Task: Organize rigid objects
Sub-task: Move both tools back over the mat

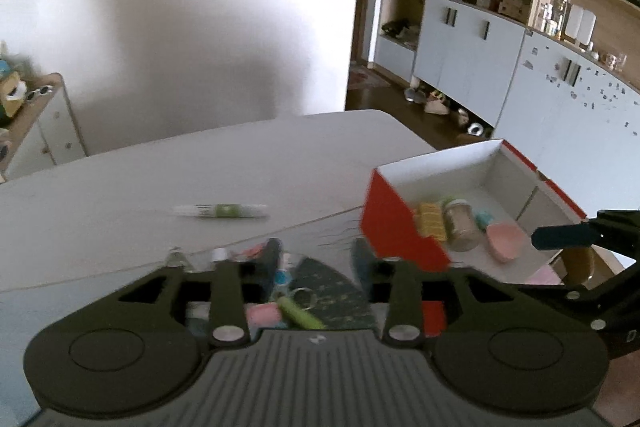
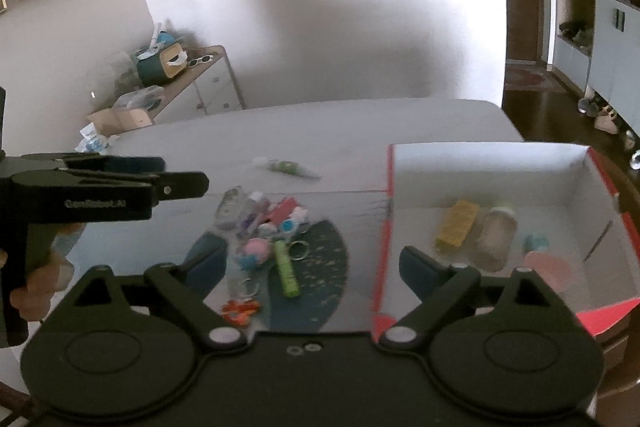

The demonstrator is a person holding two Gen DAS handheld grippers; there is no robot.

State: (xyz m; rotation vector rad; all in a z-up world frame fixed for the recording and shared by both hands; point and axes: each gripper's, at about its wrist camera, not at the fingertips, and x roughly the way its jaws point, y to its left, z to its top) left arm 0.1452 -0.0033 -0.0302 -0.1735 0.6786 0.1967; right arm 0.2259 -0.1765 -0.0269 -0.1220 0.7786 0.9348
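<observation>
— Surface and room?

— Pale grey tabletop [image 2: 320, 131], set against a white wall [image 2: 320, 7]. At ten o'clock in the right wrist view, a low cabinet [image 2: 216, 75] carrying a teal tissue box [image 2: 162, 63] and white sunglasses [image 2: 200, 61]. At two o'clock in the left wrist view, white-and-wood shelving [image 1: 500, 7] above dark flooring [image 1: 400, 111], shoes along its base.

— On the tabletop?

— Red box [image 2: 580, 195] with a white interior at three o'clock in the right wrist view. Inside: yellow packet [image 2: 458, 223], glass jar [image 2: 494, 237] lying on its side, pink piece [image 2: 550, 267], small teal piece [image 2: 536, 241]. Left of the box, touching nothing of it, a dark round mat [image 2: 320, 267] under a heap of small things [image 2: 264, 227]: green tube [image 2: 286, 273], key ring [image 2: 298, 251], pink pom-pom [image 2: 256, 249], orange piece [image 2: 240, 309] at the mat's near edge. Farther off at twelve o'clock, apart from the heap, a white-and-green tube [image 2: 290, 167] lying flat.

— Left tongs [image 1: 316, 255]?

— Open a moderate way, nothing between the fingers. Heap directly beneath and between them; green tube at six o'clock from the tips, red box just beside the right finger [image 1: 362, 259].

— Right tongs [image 2: 312, 267]?

— Spread wide, gripping nothing. Mat and heap between the fingers, box wall just inside the right one. Left gripper's body at nine o'clock, above the tabletop, hand [image 2: 36, 279] on its handle.
</observation>
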